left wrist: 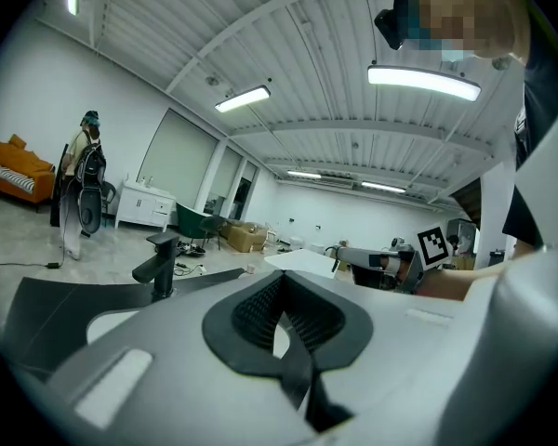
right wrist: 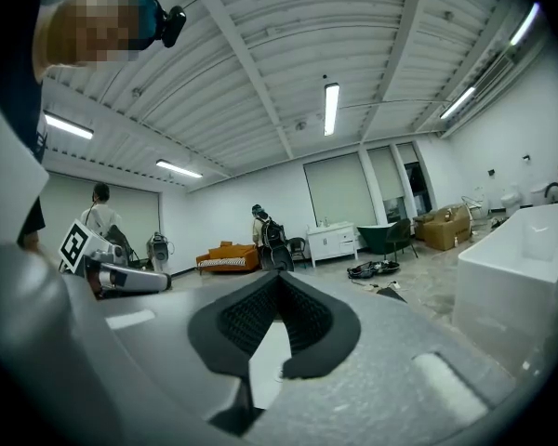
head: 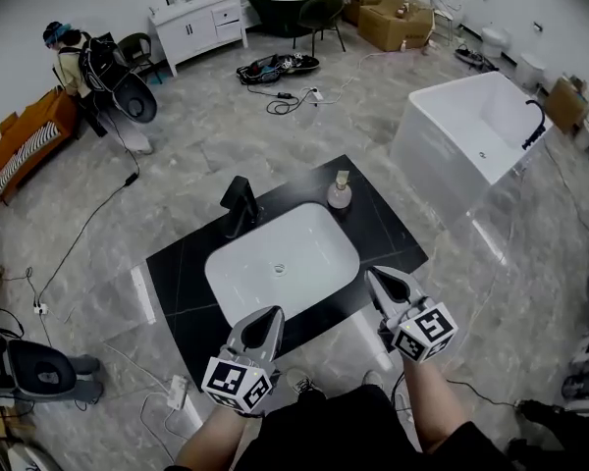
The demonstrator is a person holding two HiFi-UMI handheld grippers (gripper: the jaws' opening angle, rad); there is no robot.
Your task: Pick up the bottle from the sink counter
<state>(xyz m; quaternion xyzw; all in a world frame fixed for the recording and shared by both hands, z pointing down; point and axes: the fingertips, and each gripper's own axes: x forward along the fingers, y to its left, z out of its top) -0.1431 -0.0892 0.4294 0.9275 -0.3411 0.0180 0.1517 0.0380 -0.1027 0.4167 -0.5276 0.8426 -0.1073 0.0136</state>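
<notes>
A small pale bottle (head: 340, 192) with a pump top stands upright on the black sink counter (head: 383, 226), at the far right of the white basin (head: 285, 260). Both grippers hover over the counter's near edge, well short of the bottle. My left gripper (head: 273, 314) is shut and empty, at the basin's near rim. My right gripper (head: 375, 275) is also shut and empty, near the basin's right front corner. In the left gripper view the pads (left wrist: 260, 309) meet with nothing between them. The right gripper view shows the same for its pads (right wrist: 246, 319).
A black faucet (head: 240, 204) stands at the basin's far left. A white bathtub (head: 476, 135) sits to the right of the counter. Cables (head: 285, 96) lie on the marble floor beyond. A person with a backpack (head: 74, 62) stands far left, near an orange sofa (head: 25, 135).
</notes>
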